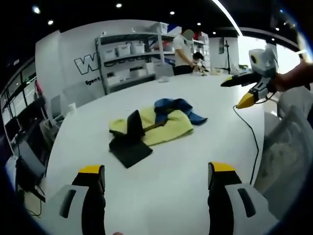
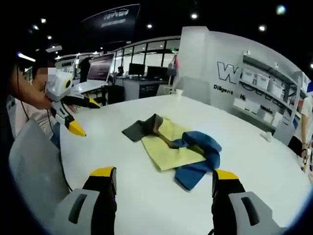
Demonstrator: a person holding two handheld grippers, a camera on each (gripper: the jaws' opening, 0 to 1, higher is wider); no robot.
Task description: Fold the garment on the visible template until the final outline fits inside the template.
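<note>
Garments lie heaped mid-table [image 1: 195,161], well ahead of both sets of fingers: a yellow cloth [image 1: 164,128] spread flat, a blue one [image 2: 200,152] bunched on one end and a dark one [image 1: 129,144] on the other. I see no template outline. Both the left gripper [image 1: 156,188] and right gripper [image 2: 164,193] hover spread wide and empty, presumably poised to reach in.

White round table [image 1: 195,161], wall shelving w/ bins [image 1: 134,56], ceiling spotlights [image 2: 194,16], desks w/ monitors [image 2: 100,66].
</note>
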